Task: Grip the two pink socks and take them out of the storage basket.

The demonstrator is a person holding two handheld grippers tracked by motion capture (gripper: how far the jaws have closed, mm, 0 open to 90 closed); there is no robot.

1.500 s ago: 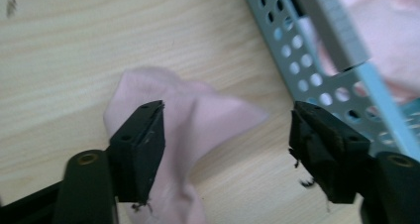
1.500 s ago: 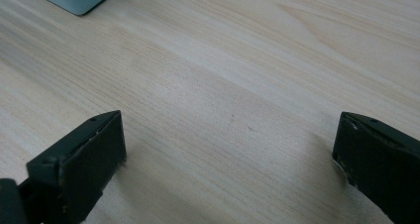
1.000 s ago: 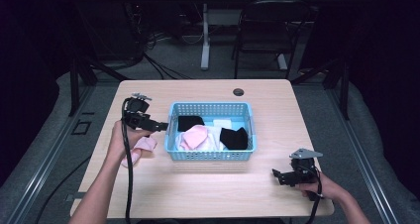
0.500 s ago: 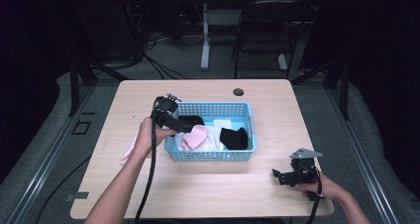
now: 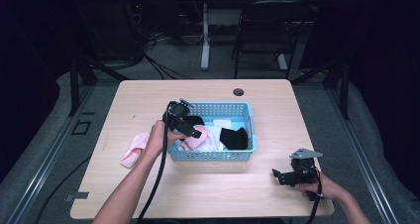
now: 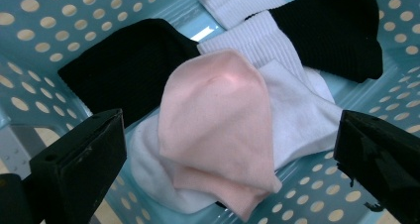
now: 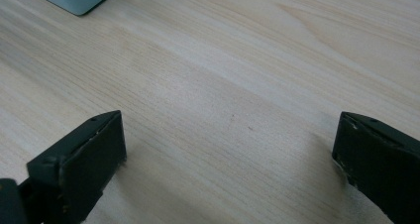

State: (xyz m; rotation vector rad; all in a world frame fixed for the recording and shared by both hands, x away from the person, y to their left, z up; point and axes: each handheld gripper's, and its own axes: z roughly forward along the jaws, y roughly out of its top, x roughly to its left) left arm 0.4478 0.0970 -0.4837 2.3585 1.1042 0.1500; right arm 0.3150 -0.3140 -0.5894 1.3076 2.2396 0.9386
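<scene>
1. The left claw [image 5: 190, 130] hangs over the left end of the basket [image 5: 247, 149], its jaws spread wide and holding nothing.
2. In the left gripper view, a pink sock [image 6: 218, 120] lies between the spread jaws, resting on a white sock [image 6: 302, 115] inside the basket [image 6: 29, 35].
3. A black sock [image 6: 124, 70] lies beside the pink one, and a second black sock [image 6: 337, 30] sits toward the basket's other end.
4. On the counter [image 5: 148, 100], just left of the basket, another pink sock [image 5: 133, 149] lies partly hidden by the person's left hand [image 5: 158, 137].
5. The right claw [image 5: 280, 176] rests near the counter's front right edge, well apart from the basket, held by the right hand [image 5: 317, 187].
6. Its jaws stand wide apart, empty, over bare wood [image 7: 223, 85].
</scene>
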